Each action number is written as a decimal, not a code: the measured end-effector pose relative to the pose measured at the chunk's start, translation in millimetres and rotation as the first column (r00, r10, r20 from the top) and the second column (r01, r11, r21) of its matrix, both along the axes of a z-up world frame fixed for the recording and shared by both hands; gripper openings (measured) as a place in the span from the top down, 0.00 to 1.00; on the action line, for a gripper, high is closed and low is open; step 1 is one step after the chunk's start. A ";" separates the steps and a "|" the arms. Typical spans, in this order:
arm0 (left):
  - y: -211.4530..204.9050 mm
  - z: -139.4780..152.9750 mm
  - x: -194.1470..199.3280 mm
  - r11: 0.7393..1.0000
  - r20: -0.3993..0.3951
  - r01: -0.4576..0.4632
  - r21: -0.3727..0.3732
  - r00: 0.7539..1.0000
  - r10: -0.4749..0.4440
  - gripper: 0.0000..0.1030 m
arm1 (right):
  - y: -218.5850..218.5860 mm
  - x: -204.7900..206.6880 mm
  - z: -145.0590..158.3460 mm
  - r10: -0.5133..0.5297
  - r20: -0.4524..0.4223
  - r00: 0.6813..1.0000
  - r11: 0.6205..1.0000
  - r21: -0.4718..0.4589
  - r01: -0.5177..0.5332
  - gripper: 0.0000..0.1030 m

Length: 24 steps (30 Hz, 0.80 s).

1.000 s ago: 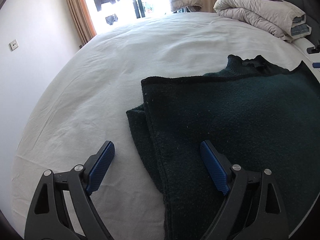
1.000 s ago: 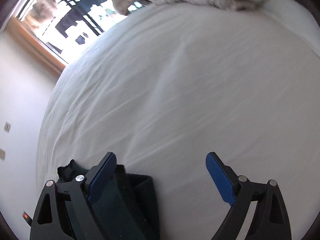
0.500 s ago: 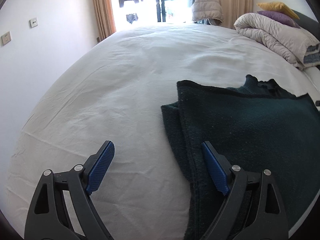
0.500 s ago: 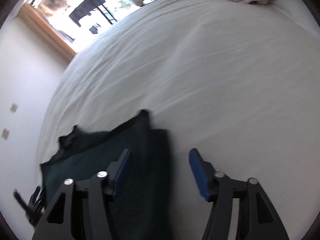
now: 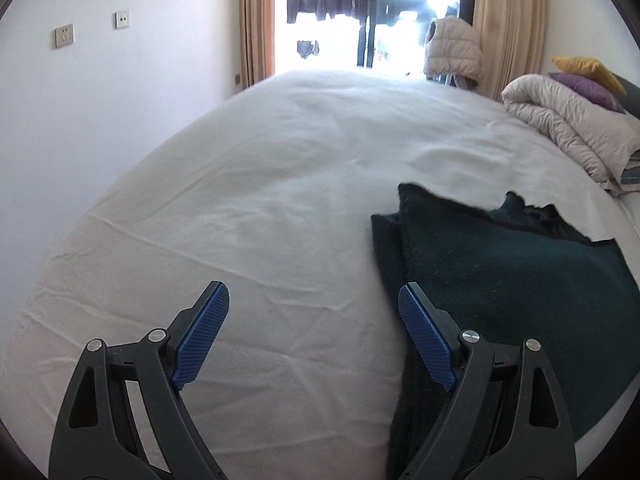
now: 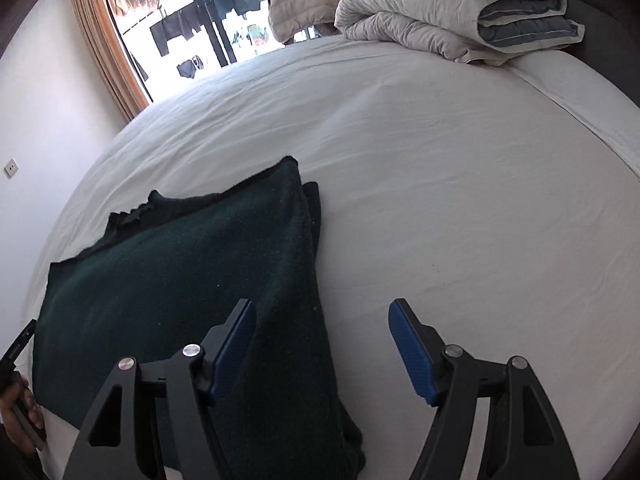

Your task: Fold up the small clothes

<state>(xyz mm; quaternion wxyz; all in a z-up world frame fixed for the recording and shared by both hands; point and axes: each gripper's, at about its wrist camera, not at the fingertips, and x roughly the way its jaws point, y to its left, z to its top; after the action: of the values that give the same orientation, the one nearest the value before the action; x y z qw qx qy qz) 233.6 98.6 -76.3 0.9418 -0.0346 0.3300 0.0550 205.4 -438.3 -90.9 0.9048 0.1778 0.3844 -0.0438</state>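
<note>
A dark green knitted garment lies folded flat on the white bed sheet; it also shows in the right wrist view. My left gripper is open and empty, above the sheet at the garment's left edge, its right finger over that edge. My right gripper is open and empty at the garment's right edge, its left finger over the cloth, its right finger over bare sheet.
A rolled duvet with pillows lies at the head of the bed. A padded jacket hangs by the bright balcony door. A wall runs along the bed's left side. The person's hand shows at the lower left.
Both grippers have drawn back and risen from the garment. The left has shifted left, so the garment sits further right in its view. The right view now shows most of the garment.
</note>
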 end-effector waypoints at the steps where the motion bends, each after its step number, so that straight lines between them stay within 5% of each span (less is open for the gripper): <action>1: -6.8 7.5 -6.9 1.000 0.035 0.024 0.017 0.999 -0.025 0.15 | 2.1 -7.1 3.2 0.006 0.035 0.999 1.000 0.027 -0.007 0.30; 5: -51.3 21.1 -21.3 0.977 0.080 0.132 0.166 0.986 -0.147 0.15 | 34.2 -16.7 9.8 0.127 0.084 0.988 0.992 -0.028 -0.125 0.30; 8: -73.3 1.0 -12.5 0.955 -0.039 0.172 0.242 0.985 -0.167 0.15 | 45.3 -9.1 -3.5 0.157 0.025 0.987 0.986 -0.062 -0.156 0.30; 10: -70.0 -24.0 -3.8 0.960 -0.145 0.186 0.210 0.977 -0.158 0.15 | 35.3 -7.2 -16.5 0.113 -0.011 0.994 0.993 -0.027 -0.113 0.31; 14: -49.0 -34.0 0.4 0.982 -0.169 0.172 0.082 0.973 -0.156 0.13 | 6.8 -13.9 -36.1 -0.009 -0.052 0.999 0.999 -0.045 0.007 0.34; 19: -45.9 -37.1 -1.5 0.985 -0.165 0.155 0.076 0.976 -0.141 0.13 | -5.7 -34.9 -23.8 -0.133 -0.017 0.991 0.986 -0.105 0.131 0.34; 24: -44.6 -38.5 -7.2 0.987 -0.172 0.138 0.078 0.977 -0.123 0.13 | 23.8 -47.0 4.5 -0.034 0.099 0.994 0.991 -0.128 0.047 0.34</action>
<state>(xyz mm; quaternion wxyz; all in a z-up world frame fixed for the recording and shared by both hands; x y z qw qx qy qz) 226.4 54.1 -114.9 0.9130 0.0344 0.4063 0.0103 158.5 -414.5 -86.3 0.9310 0.1281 0.3327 -0.0783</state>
